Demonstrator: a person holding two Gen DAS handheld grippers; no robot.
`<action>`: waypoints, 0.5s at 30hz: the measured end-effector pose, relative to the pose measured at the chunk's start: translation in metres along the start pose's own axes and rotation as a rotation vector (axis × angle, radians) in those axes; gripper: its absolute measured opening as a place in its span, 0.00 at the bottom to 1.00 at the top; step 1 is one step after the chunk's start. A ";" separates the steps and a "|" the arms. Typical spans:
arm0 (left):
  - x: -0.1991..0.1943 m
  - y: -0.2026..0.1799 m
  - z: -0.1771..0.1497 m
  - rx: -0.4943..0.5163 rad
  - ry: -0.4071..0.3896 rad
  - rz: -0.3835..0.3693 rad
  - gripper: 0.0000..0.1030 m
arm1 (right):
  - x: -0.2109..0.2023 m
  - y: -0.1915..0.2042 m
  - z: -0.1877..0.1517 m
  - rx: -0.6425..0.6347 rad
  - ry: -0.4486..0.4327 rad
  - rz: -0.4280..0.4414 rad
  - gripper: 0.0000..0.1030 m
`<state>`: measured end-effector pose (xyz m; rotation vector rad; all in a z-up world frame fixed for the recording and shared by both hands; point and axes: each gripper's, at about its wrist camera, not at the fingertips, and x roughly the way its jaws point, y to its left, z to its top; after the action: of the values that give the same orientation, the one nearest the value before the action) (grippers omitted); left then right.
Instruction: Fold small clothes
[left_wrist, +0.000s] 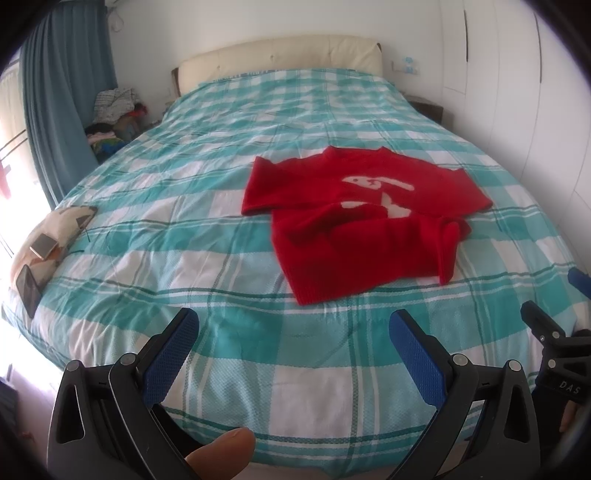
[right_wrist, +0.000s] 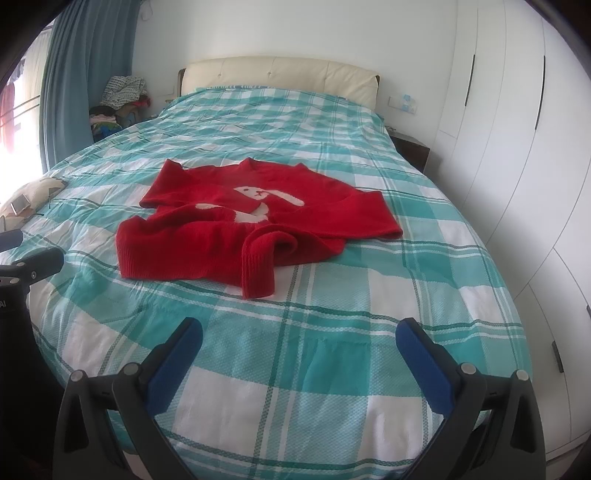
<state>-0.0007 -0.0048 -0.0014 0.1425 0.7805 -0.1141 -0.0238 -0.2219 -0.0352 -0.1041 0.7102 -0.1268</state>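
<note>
A small red sweater (left_wrist: 354, 218) with a white rabbit on the chest lies rumpled on the teal checked bedspread (left_wrist: 184, 221); its near hem is partly folded over and one cuff sticks out toward me. It also shows in the right wrist view (right_wrist: 236, 229). My left gripper (left_wrist: 293, 328) is open and empty, above the near part of the bed, short of the sweater. My right gripper (right_wrist: 299, 338) is open and empty, also short of the sweater. The right gripper's fingers (left_wrist: 546, 325) show at the right edge of the left wrist view.
A cream cushion (left_wrist: 55, 236) with a phone (left_wrist: 27, 288) and a small flat device on it lies at the bed's left edge. A padded headboard (left_wrist: 280, 55) is at the far end. White wardrobes (right_wrist: 517, 129) stand right, a clothes pile (left_wrist: 114, 110) and blue curtain left.
</note>
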 end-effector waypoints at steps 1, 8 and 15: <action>0.001 0.000 -0.001 0.000 0.002 0.000 1.00 | 0.000 0.000 0.000 -0.001 0.001 0.000 1.00; 0.003 0.000 -0.002 -0.002 0.012 -0.007 1.00 | 0.001 0.000 -0.001 0.002 0.005 0.001 1.00; 0.002 0.001 -0.002 0.000 0.011 -0.003 1.00 | 0.002 0.000 -0.001 0.002 0.005 0.001 1.00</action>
<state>-0.0006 -0.0040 -0.0046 0.1419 0.7915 -0.1167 -0.0233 -0.2226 -0.0368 -0.1017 0.7147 -0.1266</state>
